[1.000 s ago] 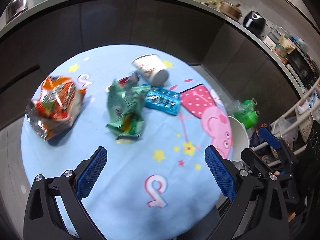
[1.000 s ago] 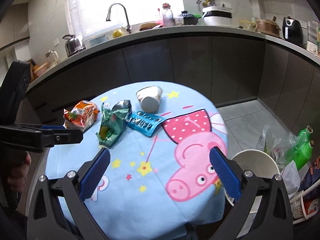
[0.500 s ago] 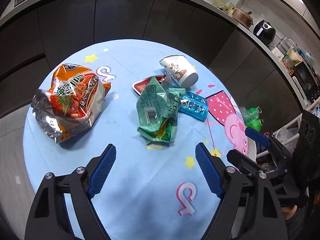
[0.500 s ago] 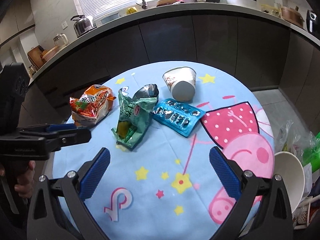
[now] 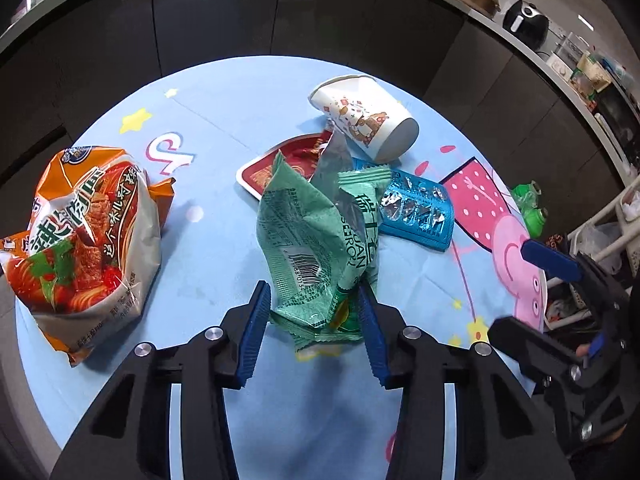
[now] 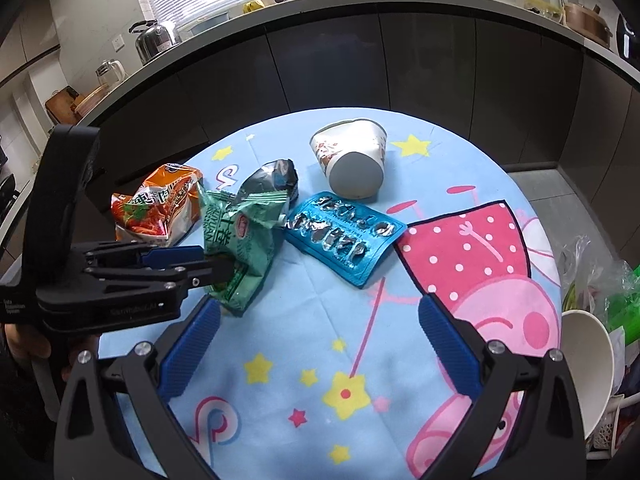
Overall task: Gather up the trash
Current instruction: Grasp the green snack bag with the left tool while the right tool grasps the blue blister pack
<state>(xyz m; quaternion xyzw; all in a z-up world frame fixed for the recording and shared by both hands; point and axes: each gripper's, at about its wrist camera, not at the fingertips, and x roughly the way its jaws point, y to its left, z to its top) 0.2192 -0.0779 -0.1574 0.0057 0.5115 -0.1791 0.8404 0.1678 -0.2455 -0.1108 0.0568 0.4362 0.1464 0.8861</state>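
Observation:
A crumpled green wrapper (image 5: 316, 248) (image 6: 240, 240) lies mid-table on the blue cartoon cloth (image 5: 224, 120). My left gripper (image 5: 314, 312) (image 6: 218, 266) has its near end between its jaws, which are closing; both blue pads touch its sides. An orange noodle bag (image 5: 80, 232) (image 6: 160, 208) lies to the left. A tipped paper cup (image 5: 364, 120) (image 6: 352, 160), a blue blister pack (image 5: 416, 212) (image 6: 344, 236) and a red packet (image 5: 280, 164) lie beyond. My right gripper (image 6: 318, 308) (image 5: 510, 286) hovers open over the cloth, holding nothing.
A white bin (image 6: 588, 360) stands off the table's right edge beside green bottles (image 6: 624, 300) (image 5: 528, 200) in a plastic bag. Dark cabinets and a kitchen counter (image 6: 360, 0) curve behind the table. A hand (image 6: 20, 344) holds the left gripper's handle.
My left gripper dropped toward the green wrapper and its jaws narrowed from wide open to either side of it. The right gripper moved in closer over the table, jaws still wide.

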